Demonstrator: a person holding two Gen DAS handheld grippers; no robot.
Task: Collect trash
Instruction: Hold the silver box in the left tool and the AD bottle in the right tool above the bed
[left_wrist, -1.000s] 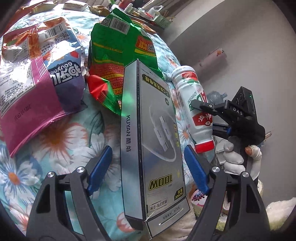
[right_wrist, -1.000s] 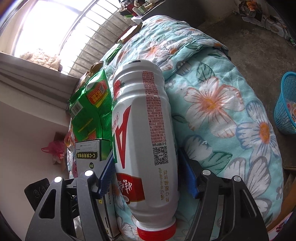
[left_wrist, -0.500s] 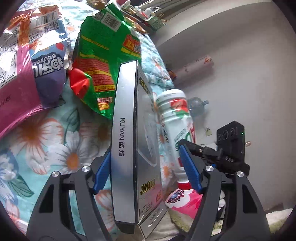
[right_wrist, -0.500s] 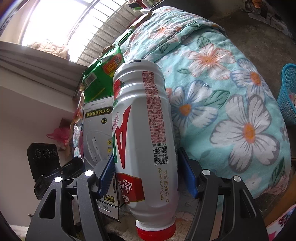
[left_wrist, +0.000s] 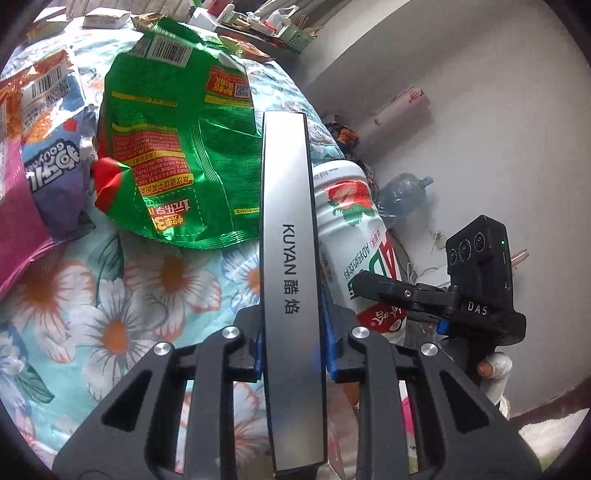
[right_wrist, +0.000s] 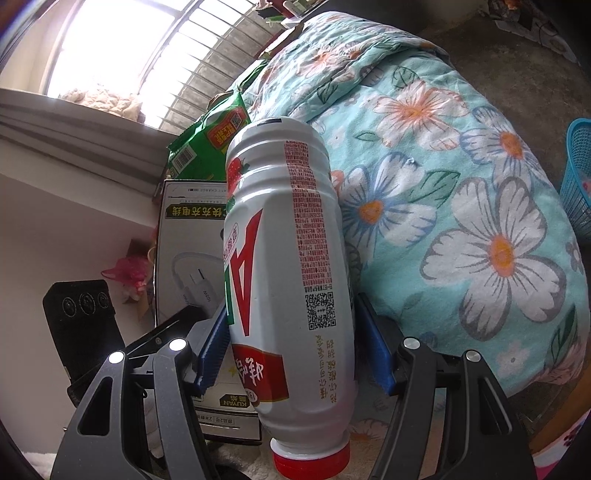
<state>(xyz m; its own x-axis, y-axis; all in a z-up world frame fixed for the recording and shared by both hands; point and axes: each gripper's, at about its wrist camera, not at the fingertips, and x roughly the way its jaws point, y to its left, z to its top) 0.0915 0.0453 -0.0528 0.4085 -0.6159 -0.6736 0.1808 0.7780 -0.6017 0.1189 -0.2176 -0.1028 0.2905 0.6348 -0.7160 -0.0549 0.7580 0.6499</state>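
My left claw (left_wrist: 293, 332) has just been closing and now pinches the silver KUYAN box (left_wrist: 290, 280) by its narrow edges, blue pads pressed on both sides, the box standing on edge above the floral bed quilt (left_wrist: 122, 295). My right claw (right_wrist: 291, 347) is clamped on the white drink bottle (right_wrist: 291, 258), red cap toward me, held just beside the box. A crumpled green snack bag (left_wrist: 177, 147) lies on the quilt beyond, a purple and pink wrapper (left_wrist: 40, 177) next to it. A blue basket (right_wrist: 578, 177) sits on the floor at right.

Wrappers (left_wrist: 177, 147) ahead; floor (right_wrist: 517, 62) seemingly free.
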